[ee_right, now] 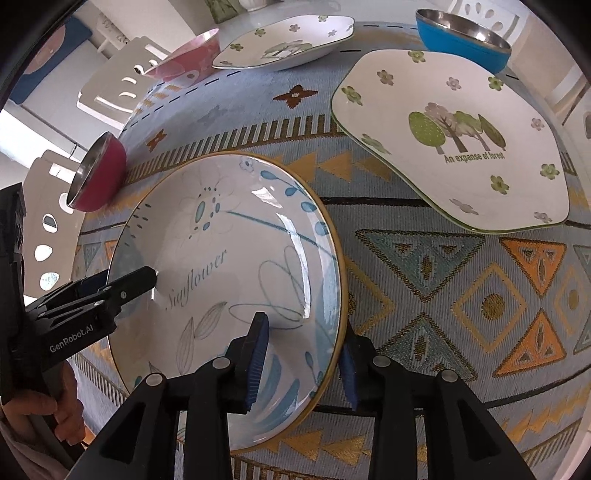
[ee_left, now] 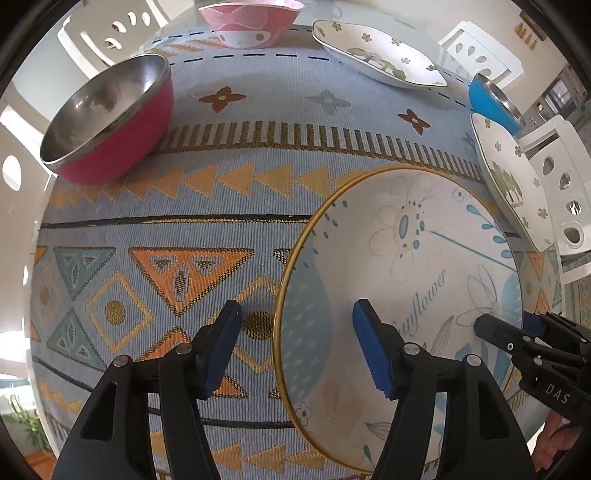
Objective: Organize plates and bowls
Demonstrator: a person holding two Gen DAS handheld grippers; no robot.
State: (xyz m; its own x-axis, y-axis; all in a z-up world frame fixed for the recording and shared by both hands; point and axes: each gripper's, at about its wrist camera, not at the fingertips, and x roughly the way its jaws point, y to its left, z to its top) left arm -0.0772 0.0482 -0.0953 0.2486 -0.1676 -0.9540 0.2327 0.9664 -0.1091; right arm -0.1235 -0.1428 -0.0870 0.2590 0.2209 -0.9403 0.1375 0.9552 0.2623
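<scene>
Sunflower plate flat on desk, left gripper jaws wide astride its rim, right gripper jaws narrowly parted astride opposite rim, neither pinching.

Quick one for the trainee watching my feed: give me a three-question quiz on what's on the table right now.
1. True or false: the Sunflower plate lies stacked on the forest plate.
2. Which bowl stands beside the forest plate's far edge? A) red bowl B) blue bowl C) pink bowl
3. Fill in: the right gripper straddles the Sunflower plate's ____.

Key
1. False: it lies on the patterned tablecloth, apart from that plate.
2. B
3. Rim: one finger stands over the inside, the other outside; its jaws are open.
</scene>
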